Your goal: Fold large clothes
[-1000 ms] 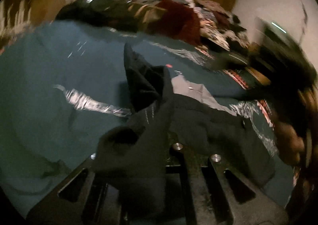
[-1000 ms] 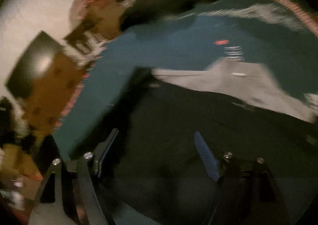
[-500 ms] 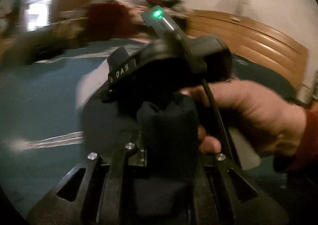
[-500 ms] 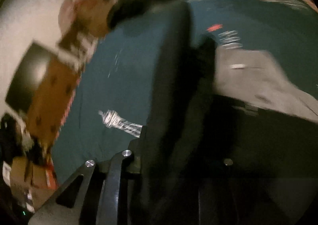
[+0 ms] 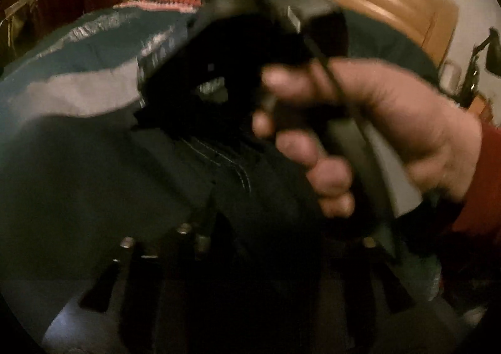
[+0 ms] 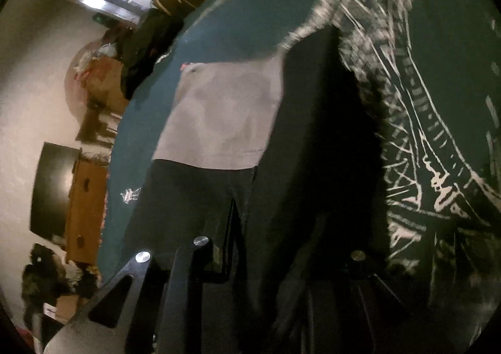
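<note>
Dark cloth, the garment (image 5: pixel 238 172) with a grey panel (image 6: pixel 219 116), lay across the teal bedspread (image 6: pixel 200 41). Left gripper (image 5: pixel 272 238): fingers had just been parting, cloth draped between them, though whether the pads still pressed on it could not be told. Right gripper (image 6: pixel 275 263): fingers drawn near together, apparently pinching a dark fold. Right hand (image 5: pixel 369 131) crowded close to the left tool. Risks judged: a released edge slumping and spoiling the fold; the tools colliding; a thin pinch slipping.
</note>
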Demonstrator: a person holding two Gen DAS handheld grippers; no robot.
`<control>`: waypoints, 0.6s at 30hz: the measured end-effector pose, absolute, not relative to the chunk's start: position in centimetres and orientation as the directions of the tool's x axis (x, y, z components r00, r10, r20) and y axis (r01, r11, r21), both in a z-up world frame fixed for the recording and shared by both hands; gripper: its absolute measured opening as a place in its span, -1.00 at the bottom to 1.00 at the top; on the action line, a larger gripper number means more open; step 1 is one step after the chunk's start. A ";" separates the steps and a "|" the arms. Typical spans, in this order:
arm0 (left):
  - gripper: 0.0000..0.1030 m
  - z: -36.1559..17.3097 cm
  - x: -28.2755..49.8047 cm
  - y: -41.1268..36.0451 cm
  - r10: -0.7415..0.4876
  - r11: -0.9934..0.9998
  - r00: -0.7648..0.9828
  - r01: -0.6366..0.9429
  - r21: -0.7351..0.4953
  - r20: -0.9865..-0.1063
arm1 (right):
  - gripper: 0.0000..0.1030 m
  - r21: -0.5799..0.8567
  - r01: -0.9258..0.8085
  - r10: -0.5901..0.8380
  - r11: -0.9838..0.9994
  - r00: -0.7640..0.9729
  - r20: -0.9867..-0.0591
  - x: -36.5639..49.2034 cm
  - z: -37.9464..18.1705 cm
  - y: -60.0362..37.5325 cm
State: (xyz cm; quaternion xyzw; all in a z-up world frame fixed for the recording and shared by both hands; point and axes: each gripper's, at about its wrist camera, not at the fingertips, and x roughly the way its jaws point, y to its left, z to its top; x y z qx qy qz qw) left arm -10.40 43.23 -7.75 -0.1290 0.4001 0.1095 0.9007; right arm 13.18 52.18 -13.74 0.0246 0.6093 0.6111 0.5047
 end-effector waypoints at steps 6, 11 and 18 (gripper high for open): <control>0.05 -3.7 -18.8 40.3 0.126 0.951 0.700 -0.288 -0.115 -0.703 | -0.36 0.852 -0.466 0.648 0.237 -0.578 -0.496 14.9 -15.8 51.1; 0.33 -2.2 -28.2 40.4 0.301 0.896 0.709 -0.439 -0.065 -0.638 | 0.04 0.854 -0.472 0.649 0.219 -0.583 -0.489 14.5 -14.7 45.8; 0.34 -4.1 -29.4 43.4 0.374 0.837 0.642 -0.545 -0.055 -0.669 | 0.48 0.855 -0.477 0.654 0.203 -0.584 -0.481 11.5 -13.2 40.0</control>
